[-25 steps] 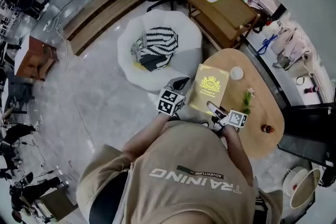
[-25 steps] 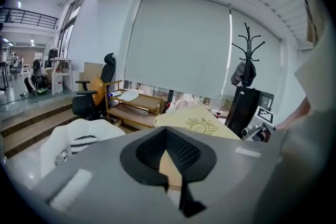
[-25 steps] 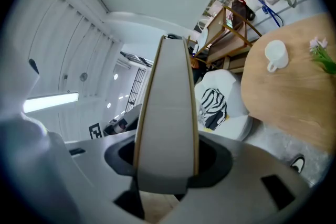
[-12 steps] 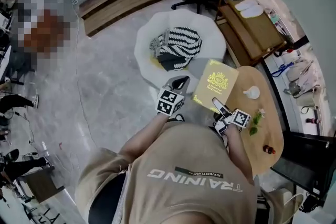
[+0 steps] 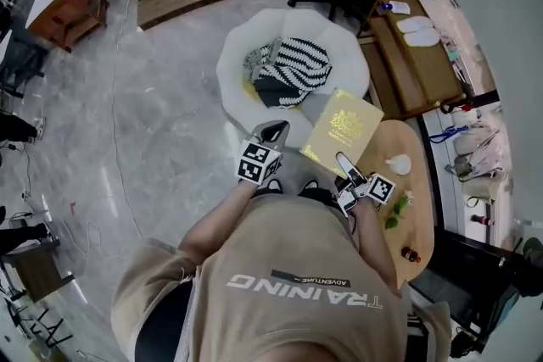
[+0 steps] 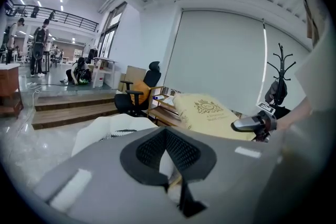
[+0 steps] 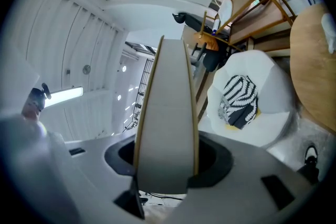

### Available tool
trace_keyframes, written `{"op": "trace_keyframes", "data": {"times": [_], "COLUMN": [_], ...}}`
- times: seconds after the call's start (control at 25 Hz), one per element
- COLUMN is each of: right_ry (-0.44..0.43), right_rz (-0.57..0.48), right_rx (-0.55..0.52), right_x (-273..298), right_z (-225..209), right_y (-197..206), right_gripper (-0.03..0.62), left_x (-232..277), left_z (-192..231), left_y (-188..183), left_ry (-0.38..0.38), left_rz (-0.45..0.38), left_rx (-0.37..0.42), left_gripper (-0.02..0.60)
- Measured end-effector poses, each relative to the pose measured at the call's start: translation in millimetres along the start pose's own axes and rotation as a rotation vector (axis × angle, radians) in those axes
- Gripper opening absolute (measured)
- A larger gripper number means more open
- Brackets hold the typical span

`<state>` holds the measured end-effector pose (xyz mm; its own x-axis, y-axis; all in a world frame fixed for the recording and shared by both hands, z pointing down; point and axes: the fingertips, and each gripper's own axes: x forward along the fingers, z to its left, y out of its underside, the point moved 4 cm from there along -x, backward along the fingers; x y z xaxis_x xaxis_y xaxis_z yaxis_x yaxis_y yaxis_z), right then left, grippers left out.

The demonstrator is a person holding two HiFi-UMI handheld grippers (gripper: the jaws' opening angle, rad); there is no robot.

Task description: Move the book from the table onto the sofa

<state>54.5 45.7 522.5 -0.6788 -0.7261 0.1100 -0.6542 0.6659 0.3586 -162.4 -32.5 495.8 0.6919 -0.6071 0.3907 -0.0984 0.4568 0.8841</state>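
Head view: a second ago the book (image 5: 342, 130) hung over the desk's (image 5: 411, 208) left edge. Now it is clear of the desk, its far corner over the rim of the white sofa (image 5: 236, 89), and the right claw (image 5: 344, 163) grips it. The left claw (image 5: 271, 131) rides beside it without touching.

Left gripper view: its jaws are together on nothing, and the book (image 6: 207, 113) tilts ahead to the right.

Right gripper view: the jaws clamp the book's edge (image 7: 165, 113), with the sofa (image 7: 273, 113) and striped cushion (image 7: 239, 94) ahead. The carry looks nearly done; setting the book down remains.
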Motion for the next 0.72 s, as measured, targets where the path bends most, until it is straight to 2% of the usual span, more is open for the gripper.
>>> {"op": "trace_keyframes", "data": {"times": [0.44, 0.72], "right_ry": [-0.066, -0.088], "right_rz": [0.055, 0.092], "right_rx": [0.021, 0.018], "right_x": [18, 6], "right_z": [-17, -34], "right_y": [-26, -63], "right_gripper": [0.219, 0.219], "left_x": [-2, 19], "left_z": [11, -6], "left_y": [-7, -24], "left_ry": [-0.133, -0.186], "left_rz": [0.007, 0.0], "left_rx": [-0.017, -0.012], "left_gripper": [-0.002, -0.002]}}
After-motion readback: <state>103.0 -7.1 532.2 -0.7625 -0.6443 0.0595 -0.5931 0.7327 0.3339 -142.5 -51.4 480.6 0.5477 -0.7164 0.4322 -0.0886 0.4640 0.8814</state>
